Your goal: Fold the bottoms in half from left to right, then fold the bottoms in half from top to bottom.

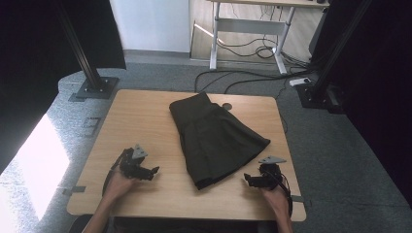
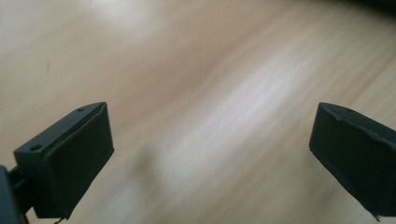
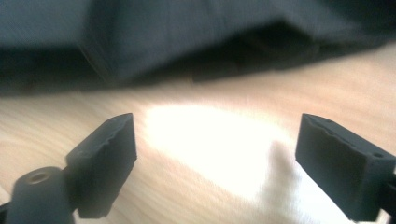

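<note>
1. A dark, almost black pleated skirt of soft cloth (image 1: 216, 138) lies flat in the middle of the light wooden table (image 1: 145, 116). Its narrow waistband points to the far side and its wide hem is toward the person.
2. The left gripper (image 1: 150, 171) rests low over bare wood, well apart from the skirt. In the left gripper view its jaws stand wide apart and nothing is between them.
3. The right gripper (image 1: 248, 179) is near the right corner of the hem. In the right gripper view its jaws are also spread wide and empty, and the dark cloth edge (image 3: 187, 51) is just ahead of them.
4. I judge the skirt is light and limp. It will sag and fold when it is lifted, and it will not break.
5. A single layer could slip out of the pads, so I think a pinch over the hem corner or the thicker waistband is safer.
6. The hem edge seems a little raised from the table, so a jaw could go under it.
</note>
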